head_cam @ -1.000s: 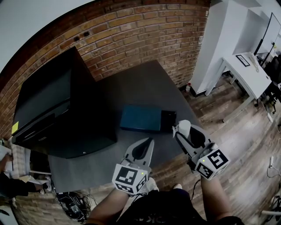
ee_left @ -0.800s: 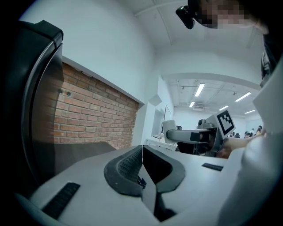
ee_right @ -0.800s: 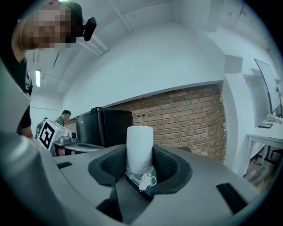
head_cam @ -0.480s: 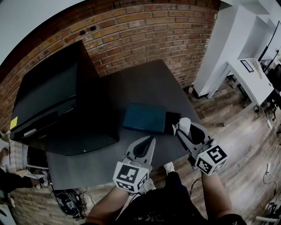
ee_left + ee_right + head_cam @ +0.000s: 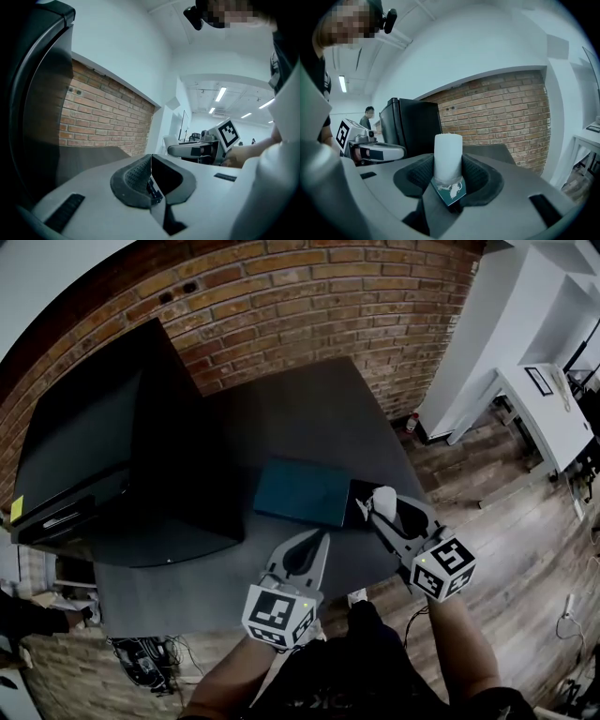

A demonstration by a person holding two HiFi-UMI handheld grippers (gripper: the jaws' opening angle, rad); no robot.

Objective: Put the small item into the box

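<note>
task stage, judged from the present views: the small item has been picked up but not yet put into the box, so the lowering and the release are left. the right tool is clamped on the item, one pad at each side. the left tool is closed with nothing between its jaws and is held at about 6 o'clock of the box, over the near edge of the surface. in the head view the item is carried at about 3 o'clock of the box, close by its dark end; whether it is above the box or just beside it cannot be told. the item is shown as a plain white cylinder, held upright in the jaws, with a teal piece bearing a white print at its lower end. the box is teal, flat and low.
</note>
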